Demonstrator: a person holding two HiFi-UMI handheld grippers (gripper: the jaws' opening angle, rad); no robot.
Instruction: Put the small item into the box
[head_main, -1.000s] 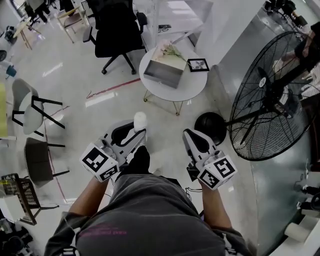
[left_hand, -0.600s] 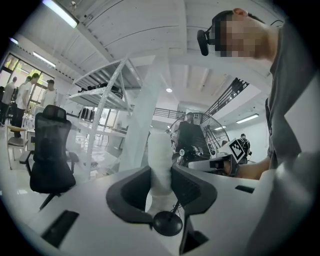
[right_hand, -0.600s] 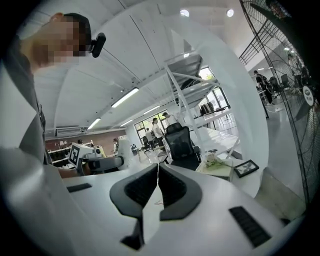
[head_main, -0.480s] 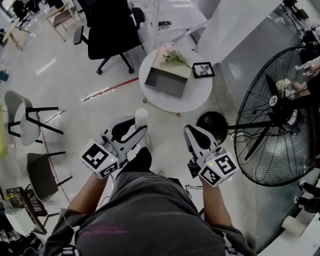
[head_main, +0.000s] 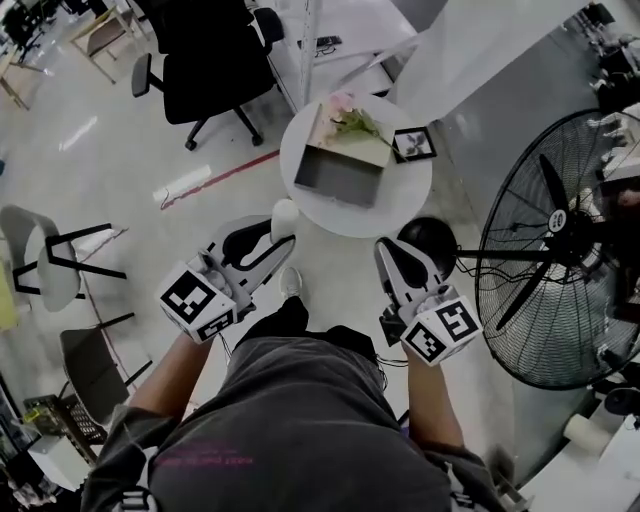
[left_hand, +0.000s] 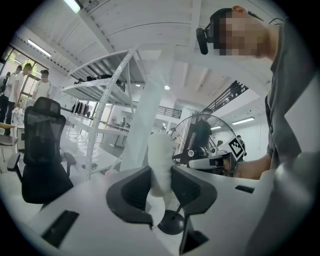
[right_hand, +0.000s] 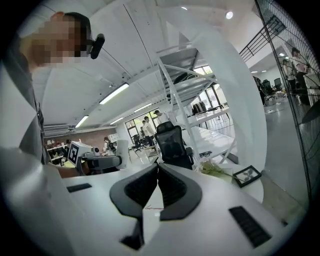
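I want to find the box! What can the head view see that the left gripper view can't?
Only the head view shows the open grey box and the black-framed picture. Only the left gripper view shows two people standing far off. Both show the white cylinder-shaped item pinched in the left gripper, the black office chair and the big black fan.
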